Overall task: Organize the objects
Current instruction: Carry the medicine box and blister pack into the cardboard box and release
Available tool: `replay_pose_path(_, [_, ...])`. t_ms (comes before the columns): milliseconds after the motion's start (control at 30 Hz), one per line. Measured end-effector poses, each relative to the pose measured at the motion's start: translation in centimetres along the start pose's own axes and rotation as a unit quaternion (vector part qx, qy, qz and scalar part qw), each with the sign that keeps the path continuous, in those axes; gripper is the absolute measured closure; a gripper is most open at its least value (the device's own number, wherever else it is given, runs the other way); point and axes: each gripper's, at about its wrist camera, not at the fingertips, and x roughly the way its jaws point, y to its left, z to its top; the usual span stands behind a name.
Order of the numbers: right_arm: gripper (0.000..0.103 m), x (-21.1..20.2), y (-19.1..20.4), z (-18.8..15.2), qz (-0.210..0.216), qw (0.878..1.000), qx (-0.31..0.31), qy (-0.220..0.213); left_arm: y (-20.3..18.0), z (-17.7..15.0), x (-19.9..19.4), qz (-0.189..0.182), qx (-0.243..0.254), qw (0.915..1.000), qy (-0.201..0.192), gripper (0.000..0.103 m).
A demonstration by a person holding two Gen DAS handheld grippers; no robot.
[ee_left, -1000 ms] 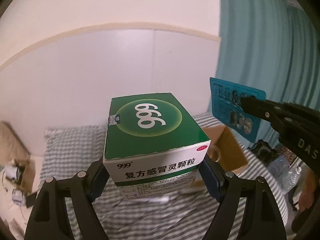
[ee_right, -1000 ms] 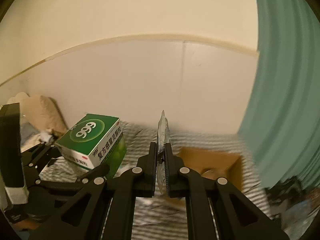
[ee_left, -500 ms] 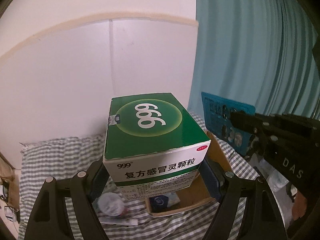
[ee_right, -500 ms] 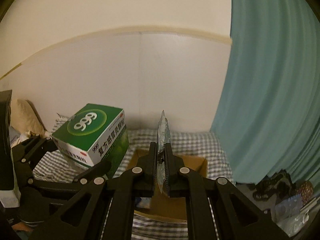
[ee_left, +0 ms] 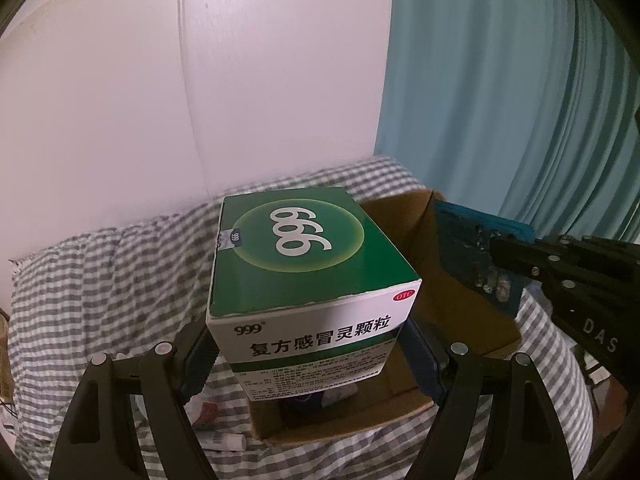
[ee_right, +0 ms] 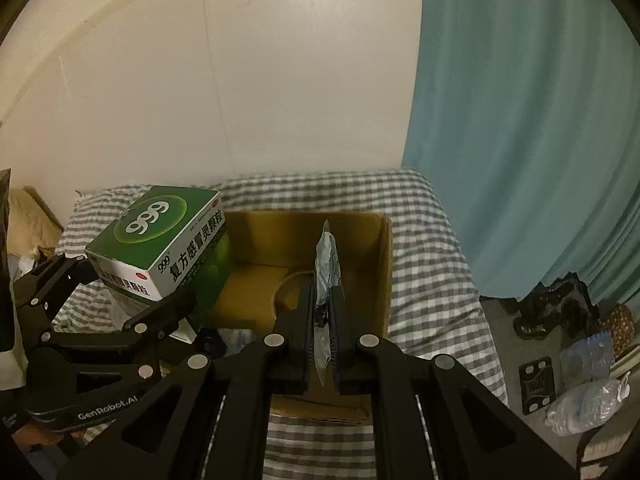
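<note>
My left gripper (ee_left: 310, 360) is shut on a green and white "999" medicine box (ee_left: 304, 248), one finger on each side wall, and holds it above the near left corner of an open cardboard box (ee_left: 400, 220). In the right wrist view the same medicine box (ee_right: 160, 232) hangs over the carton's left edge. My right gripper (ee_right: 322, 320) is shut on a thin blister pack (ee_right: 328, 264), held edge-on over the carton (ee_right: 304, 228). From the left wrist view the blister pack (ee_left: 464, 248) shows a teal face and sits in the right gripper (ee_left: 496, 248).
The carton rests on a bed with a grey checked sheet (ee_right: 424, 280), against a white wall. A teal curtain (ee_right: 520, 120) hangs to the right. A small tube (ee_left: 224, 440) lies on the sheet left of the carton. Shoes (ee_right: 552, 308) and a plastic bottle (ee_right: 588, 400) lie on the floor at right.
Both grippers have come down and closer to the cardboard box with their loads, which now sits right under them. The views have swung toward the curtain. Both grips are unchanged.
</note>
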Motion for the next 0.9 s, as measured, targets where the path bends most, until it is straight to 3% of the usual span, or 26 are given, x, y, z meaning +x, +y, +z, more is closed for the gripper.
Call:
replay_pose_path(367, [0.096, 1.6, 0.9, -2.3, -0.019, 0.999, -0.023, 0.025, -0.1, -1.2, 2.9, -0.006, 0.01, 0.9996, 0.027, 0.018])
replay_pose_path(467, [0.096, 2.1, 0.1, -2.3, 0.0, 1.0, -0.01, 0.028, -0.2, -1.1, 2.6, -0.02, 0.016, 0.9992, 0.03, 0.017])
replay_pose_path(600, [0.095, 0.7, 0.2, -1.2, -0.009, 1.0, -0.005, 0.017, -0.2, -0.5, 1.1, 0.002, 0.036, 0.9992, 0.017, 0.006])
replay_pose_path(667, [0.085, -0.1, 0.4, -0.9, -0.014, 1.0, -0.005, 0.011, 0.1, 0.0, 0.0, 0.006, 0.042, 0.9991, 0.008, 0.006])
replay_pose_path(700, [0.068, -0.5, 0.4, -0.6, -0.018, 1.0, -0.005, 0.006, 0.4, 0.2, -0.6, 0.009, 0.043, 0.999, 0.006, 0.006])
replay_pose_path(733, [0.059, -1.3, 0.5, -0.4, -0.024, 1.0, -0.003, -0.004, 0.8, 0.5, -1.5, 0.014, 0.042, 0.999, 0.0, 0.006])
replay_pose_path(900, [0.043, -3.9, 1.1, 0.6, -0.019, 0.999, 0.009, -0.032, 2.9, 1.4, -6.0, 0.026, 0.033, 0.9987, -0.03, 0.002])
